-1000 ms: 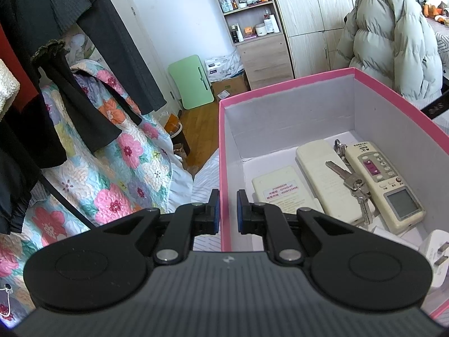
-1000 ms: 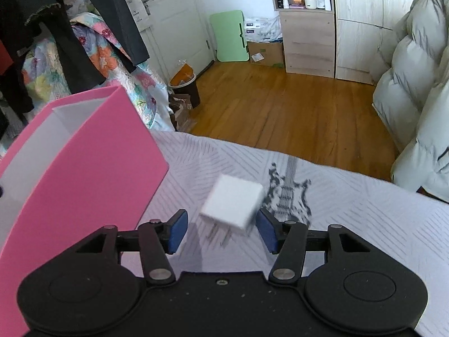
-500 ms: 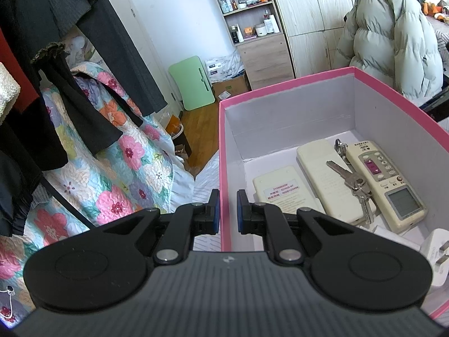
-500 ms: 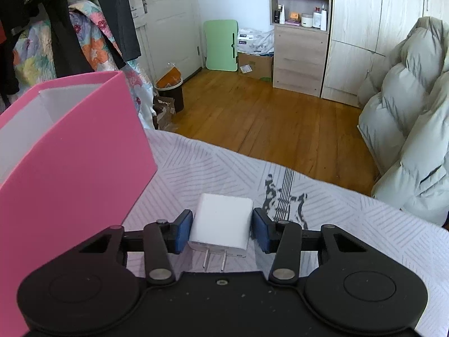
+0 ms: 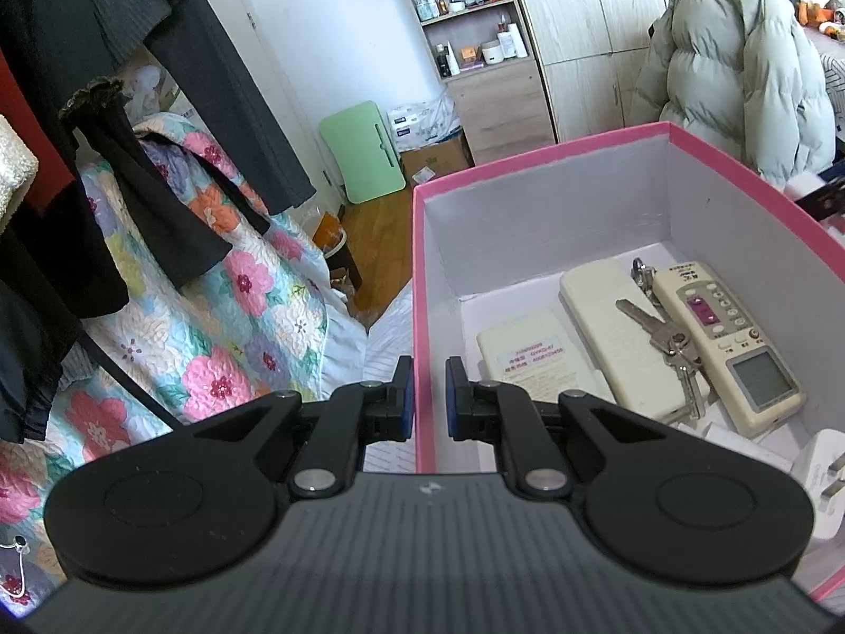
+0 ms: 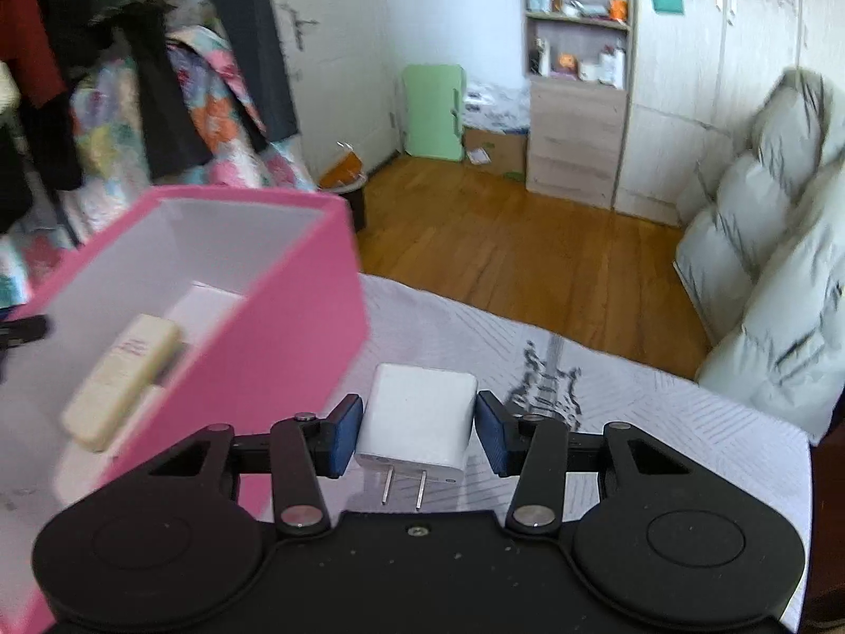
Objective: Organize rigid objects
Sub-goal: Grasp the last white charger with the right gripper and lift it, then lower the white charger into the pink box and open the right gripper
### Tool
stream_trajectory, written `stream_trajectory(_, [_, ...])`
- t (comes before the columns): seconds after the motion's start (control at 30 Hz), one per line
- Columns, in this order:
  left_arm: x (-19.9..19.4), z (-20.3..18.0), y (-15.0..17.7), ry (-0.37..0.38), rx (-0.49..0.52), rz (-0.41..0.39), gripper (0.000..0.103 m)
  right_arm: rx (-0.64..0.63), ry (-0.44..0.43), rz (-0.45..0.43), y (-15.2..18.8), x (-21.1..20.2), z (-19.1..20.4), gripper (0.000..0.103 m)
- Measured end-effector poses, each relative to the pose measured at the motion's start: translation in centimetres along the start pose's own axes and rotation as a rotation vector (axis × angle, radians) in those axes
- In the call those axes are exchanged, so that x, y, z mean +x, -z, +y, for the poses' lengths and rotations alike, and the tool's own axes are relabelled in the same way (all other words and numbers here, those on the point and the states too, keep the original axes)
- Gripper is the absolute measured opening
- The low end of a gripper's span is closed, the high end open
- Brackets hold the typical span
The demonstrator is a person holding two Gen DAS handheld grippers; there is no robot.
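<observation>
My left gripper (image 5: pixel 425 396) is shut on the near left wall of the pink box (image 5: pixel 422 317) and holds it. Inside the box lie a remote with a screen (image 5: pixel 729 338), a plain cream remote (image 5: pixel 612 338), a flat white device (image 5: pixel 528 354), a bunch of keys (image 5: pixel 665 338) and a white charger (image 5: pixel 824 475). My right gripper (image 6: pixel 420 430) is shut on a white plug charger (image 6: pixel 417 422), prongs toward the camera, held above the bed just right of the pink box (image 6: pixel 274 348).
A white bedsheet with a guitar print (image 6: pixel 549 370) lies under the right gripper. A floral quilt (image 5: pixel 211 317) and dark hanging clothes (image 5: pixel 158 79) are to the left. A grey-green puffer jacket (image 6: pixel 766 274) is at the right. Wooden floor (image 6: pixel 528 243) and cabinets lie beyond.
My right gripper closed on the white charger, lifted it off the sheet and moved it left toward the pink box. My left gripper kept its hold on the box wall.
</observation>
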State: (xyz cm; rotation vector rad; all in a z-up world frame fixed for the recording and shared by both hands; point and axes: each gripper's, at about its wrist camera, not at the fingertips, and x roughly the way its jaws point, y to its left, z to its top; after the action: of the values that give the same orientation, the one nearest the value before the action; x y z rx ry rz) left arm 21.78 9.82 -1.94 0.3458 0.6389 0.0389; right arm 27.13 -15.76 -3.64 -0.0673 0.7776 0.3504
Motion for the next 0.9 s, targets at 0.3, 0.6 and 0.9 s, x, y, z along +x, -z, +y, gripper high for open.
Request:
stream_trajectory(0.3, [-0.2,0.3,0.3,0.000,-0.020,-0.019,0.008,-0.108,-0.023,-0.109,-1.7,-5.7,4.4,0.052])
stream_trajectory(0.6, [-0.4,0.5,0.6,0.004,-0.044,-0.033,0.006,-0.015,-0.468,0.027,-8.1,-4.3,8.5,0.052])
stream_trajectory(0.9, [-0.4,1.5,0.6,0.043,-0.104,-0.047,0.004,0.128,-0.473,0.334,-10.9,7.6,12.2,0.052])
